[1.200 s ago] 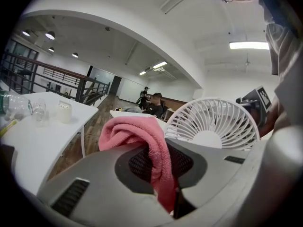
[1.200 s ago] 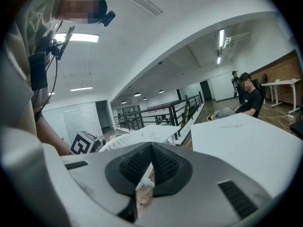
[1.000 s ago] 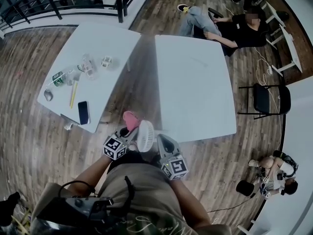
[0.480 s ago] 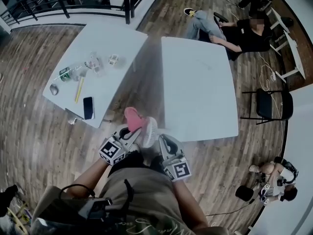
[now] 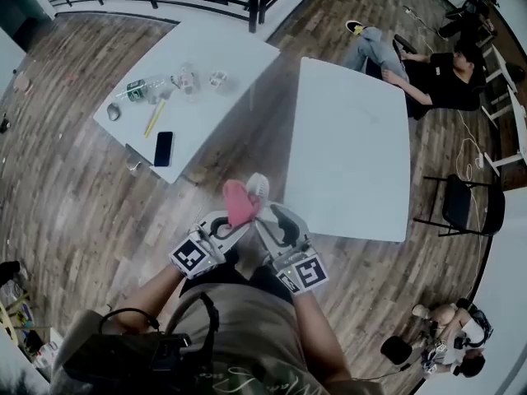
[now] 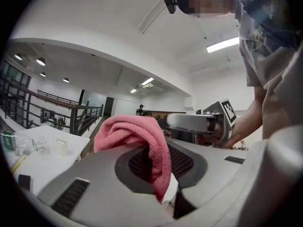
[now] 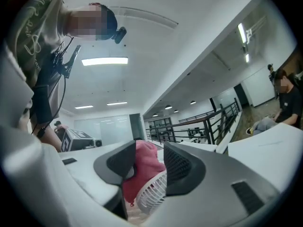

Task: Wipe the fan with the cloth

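1. Grippers come first, close in front of the person's body. The left gripper (image 5: 233, 218) is clamped narrow on the pink cloth (image 5: 239, 202), whose fold bulges over the jaw tips and hangs down between them.
2. Beside it, the right gripper (image 5: 270, 220) stands wide. Its jaws have just been opening. The cloth and the white grille of the fan (image 7: 151, 195) show between them in the right gripper view, but the pads press on neither.
3. Just past the jaw tips, the fan is up in the air over the wooden floor (image 5: 74, 188), touching the cloth. Neither thing rests on a bench. I cannot tell for certain what carries the fan. It seems to ride with the cloth in the left gripper.
4. Cloth and fan are both in hand and brought together, so the fetching looks done. I judge the wiping to be at its start or between strokes. No view shows whether the grille is clean. Probably still to do: take the fan in the right gripper, rub the cloth over grille and body, and set both down.
5. Farther off lie two white benches (image 5: 354, 155). The left one carries a phone (image 5: 163, 148) and a bottle (image 5: 136, 89). Beyond them a person (image 5: 445, 76) sits on the floor.
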